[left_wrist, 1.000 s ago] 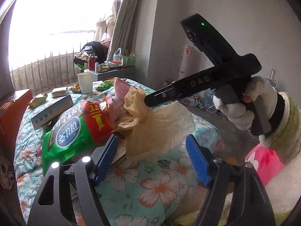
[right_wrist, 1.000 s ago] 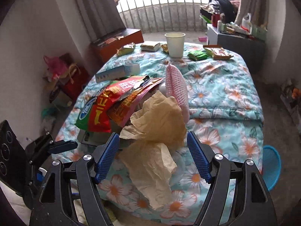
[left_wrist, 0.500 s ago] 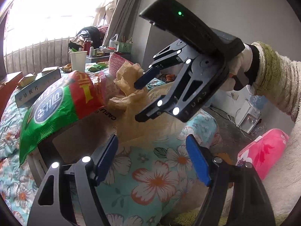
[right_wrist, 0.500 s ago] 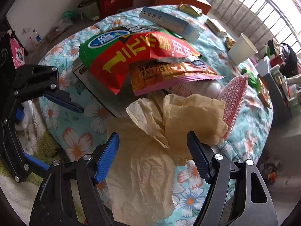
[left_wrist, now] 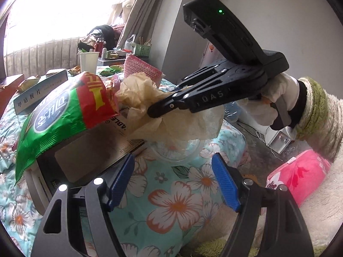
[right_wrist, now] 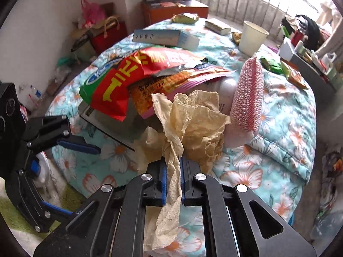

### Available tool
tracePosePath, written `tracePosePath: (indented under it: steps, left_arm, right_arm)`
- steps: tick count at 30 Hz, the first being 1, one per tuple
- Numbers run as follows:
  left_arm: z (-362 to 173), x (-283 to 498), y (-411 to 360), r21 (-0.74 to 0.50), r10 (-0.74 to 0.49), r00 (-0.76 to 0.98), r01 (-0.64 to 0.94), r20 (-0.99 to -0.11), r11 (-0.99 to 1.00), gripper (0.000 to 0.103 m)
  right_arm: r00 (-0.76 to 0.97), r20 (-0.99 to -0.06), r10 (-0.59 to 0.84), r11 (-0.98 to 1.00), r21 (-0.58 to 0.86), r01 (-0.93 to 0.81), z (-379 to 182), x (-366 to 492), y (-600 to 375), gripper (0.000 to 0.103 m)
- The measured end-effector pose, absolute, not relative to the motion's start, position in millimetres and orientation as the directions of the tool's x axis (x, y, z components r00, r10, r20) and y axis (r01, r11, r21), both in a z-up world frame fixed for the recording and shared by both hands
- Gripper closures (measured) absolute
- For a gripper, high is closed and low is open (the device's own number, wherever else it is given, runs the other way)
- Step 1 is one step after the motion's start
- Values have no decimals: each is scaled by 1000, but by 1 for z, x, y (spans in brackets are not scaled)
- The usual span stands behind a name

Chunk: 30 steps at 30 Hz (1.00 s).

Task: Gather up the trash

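My right gripper [right_wrist: 172, 169] is shut on a crumpled beige tissue [right_wrist: 193, 124] at the near edge of the floral-quilted table [right_wrist: 285, 128]. In the left wrist view the right gripper [left_wrist: 155, 112] pinches that tissue [left_wrist: 141, 92]. My left gripper [left_wrist: 172, 182] is open and empty, low at the table's edge, below the tissue; it shows at the left of the right wrist view [right_wrist: 85, 147]. A green and red snack bag [left_wrist: 62, 111] lies on a flat box [left_wrist: 90, 150] beside the tissue, with an orange wrapper [right_wrist: 171, 83] under it.
A pink mesh sponge [right_wrist: 248, 98], a white paper cup [right_wrist: 253, 37], a blue-white medicine box [right_wrist: 167, 38] and small wrappers [right_wrist: 272, 64] lie on the table. A pink bag [left_wrist: 300, 175] sits on the floor at right. A cluttered shelf [right_wrist: 308, 60] stands behind.
My right gripper has closed on the tissue; it was open around it before. My left gripper has come lower and nearer the table edge, staying open.
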<state>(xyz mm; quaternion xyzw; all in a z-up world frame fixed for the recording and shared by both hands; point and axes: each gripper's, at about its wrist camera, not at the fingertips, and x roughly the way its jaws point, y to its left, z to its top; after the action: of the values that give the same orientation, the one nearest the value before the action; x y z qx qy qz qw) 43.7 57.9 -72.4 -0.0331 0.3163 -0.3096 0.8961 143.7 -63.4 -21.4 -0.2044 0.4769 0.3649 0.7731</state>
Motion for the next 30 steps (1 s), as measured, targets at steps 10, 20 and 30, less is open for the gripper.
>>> tracePosePath:
  steps: [10,20,30]
  left_arm:
    - [-64,41,55,-255,-541,633,490,-553,834,31]
    - [-74,71,49,-384,-561,546,412,-622,826,62]
    - [-86,101,41,-438,-533,494,303,-687,846,95]
  right_arm:
    - [312,-584,750,654,582,-483,-12,148,-132,98]
    - [375,-485,790,583,785,-212,-70,132,-186,99]
    - [371,-432,822,527,824,-209,-76,129,-208,94]
